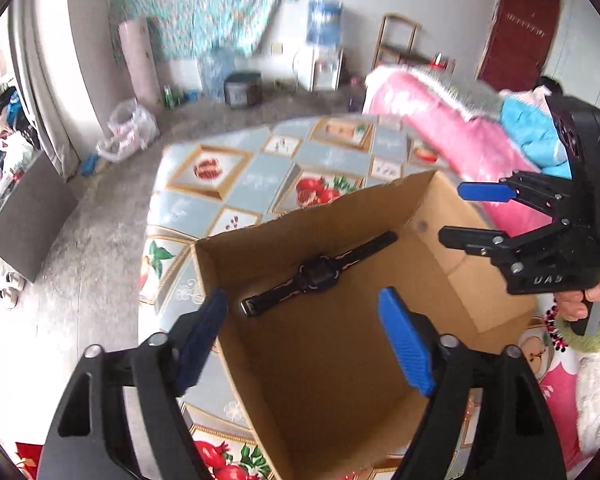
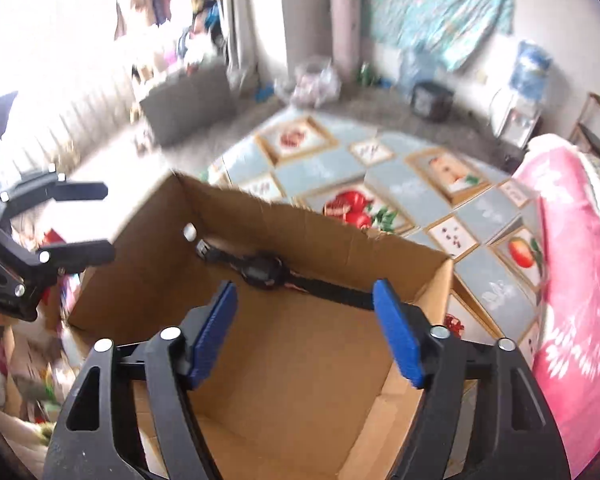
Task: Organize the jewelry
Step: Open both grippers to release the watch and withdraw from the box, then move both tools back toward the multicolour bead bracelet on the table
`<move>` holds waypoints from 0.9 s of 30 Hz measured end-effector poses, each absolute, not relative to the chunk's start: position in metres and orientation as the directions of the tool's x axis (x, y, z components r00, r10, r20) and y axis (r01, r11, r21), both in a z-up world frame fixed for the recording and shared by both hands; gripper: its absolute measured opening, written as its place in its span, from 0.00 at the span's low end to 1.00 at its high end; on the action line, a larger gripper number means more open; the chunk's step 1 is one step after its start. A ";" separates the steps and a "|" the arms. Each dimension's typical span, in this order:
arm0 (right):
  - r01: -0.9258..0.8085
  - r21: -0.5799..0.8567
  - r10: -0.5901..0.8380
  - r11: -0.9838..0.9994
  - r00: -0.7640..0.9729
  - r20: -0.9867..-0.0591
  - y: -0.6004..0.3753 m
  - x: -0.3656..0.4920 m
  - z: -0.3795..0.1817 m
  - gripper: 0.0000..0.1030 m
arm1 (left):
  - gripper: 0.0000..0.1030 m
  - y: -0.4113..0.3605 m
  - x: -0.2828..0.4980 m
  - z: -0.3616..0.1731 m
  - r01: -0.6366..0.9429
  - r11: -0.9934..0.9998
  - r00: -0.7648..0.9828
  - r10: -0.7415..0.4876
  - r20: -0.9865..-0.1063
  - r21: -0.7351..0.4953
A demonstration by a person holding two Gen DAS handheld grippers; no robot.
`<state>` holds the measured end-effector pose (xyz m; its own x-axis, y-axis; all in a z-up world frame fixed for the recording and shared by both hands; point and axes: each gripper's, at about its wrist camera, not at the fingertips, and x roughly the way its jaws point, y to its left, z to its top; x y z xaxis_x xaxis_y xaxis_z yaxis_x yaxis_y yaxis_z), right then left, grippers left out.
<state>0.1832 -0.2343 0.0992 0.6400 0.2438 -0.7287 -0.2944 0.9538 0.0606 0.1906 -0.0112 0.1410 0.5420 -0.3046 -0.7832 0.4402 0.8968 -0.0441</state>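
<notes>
A black digital watch (image 1: 318,274) lies flat on the floor of an open cardboard box (image 1: 340,364), near its far wall. It also shows in the right wrist view (image 2: 266,271) inside the same box (image 2: 300,376). My left gripper (image 1: 304,304) is open and empty, hovering above the box's near side. My right gripper (image 2: 305,294) is open and empty above the box; it also shows in the left wrist view (image 1: 456,216) at the box's right edge. The left gripper appears at the left in the right wrist view (image 2: 104,220).
The box stands on a table with a fruit-patterned cloth (image 1: 236,184). A pink blanket (image 2: 572,280) lies to the right. A beaded item (image 1: 554,326) lies by the holding hand at right. Clutter sits on the floor behind.
</notes>
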 end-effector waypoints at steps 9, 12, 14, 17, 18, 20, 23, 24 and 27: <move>-0.186 0.136 0.230 0.973 0.825 -0.517 -0.242 0.062 0.106 0.92 | 0.94 0.029 0.075 0.119 0.396 0.918 0.641 -0.291 -0.710 -0.018; -0.165 0.143 0.216 0.976 0.809 -0.546 -0.236 0.044 0.082 0.92 | 0.94 0.028 0.051 0.091 0.370 0.929 0.617 -0.245 -0.748 0.002; -0.135 0.145 0.195 0.980 0.787 -0.585 -0.233 0.034 0.062 0.92 | 0.95 0.026 0.041 0.067 0.352 0.936 0.585 -0.224 -0.780 -0.004; -0.090 0.161 0.175 0.983 0.735 -0.655 -0.230 0.027 0.026 0.92 | 0.95 0.024 0.032 0.030 0.306 0.952 0.534 -0.164 -0.829 0.008; -0.063 0.145 0.146 0.987 0.719 -0.679 -0.230 0.023 0.016 0.92 | 0.94 0.024 0.029 0.020 0.295 0.955 0.522 -0.156 -0.839 0.006; -0.022 0.124 0.103 0.992 0.701 -0.705 -0.233 0.015 0.002 0.92 | 0.95 0.026 0.027 0.004 0.277 0.961 0.498 -0.146 -0.855 -0.003; 0.038 0.117 0.065 0.992 0.648 -0.759 -0.238 0.012 -0.021 0.92 | 0.94 0.026 0.027 -0.011 0.265 0.964 0.466 -0.129 -0.875 -0.001; 0.060 0.109 0.047 0.992 0.630 -0.775 -0.239 0.013 -0.028 0.92 | 0.94 0.026 0.027 -0.016 0.268 0.963 0.458 -0.132 -0.879 -0.005; 0.080 0.071 0.009 0.994 0.597 -0.802 -0.237 0.006 -0.042 0.92 | 0.94 0.020 0.028 -0.027 0.272 0.962 0.444 -0.102 -0.890 0.026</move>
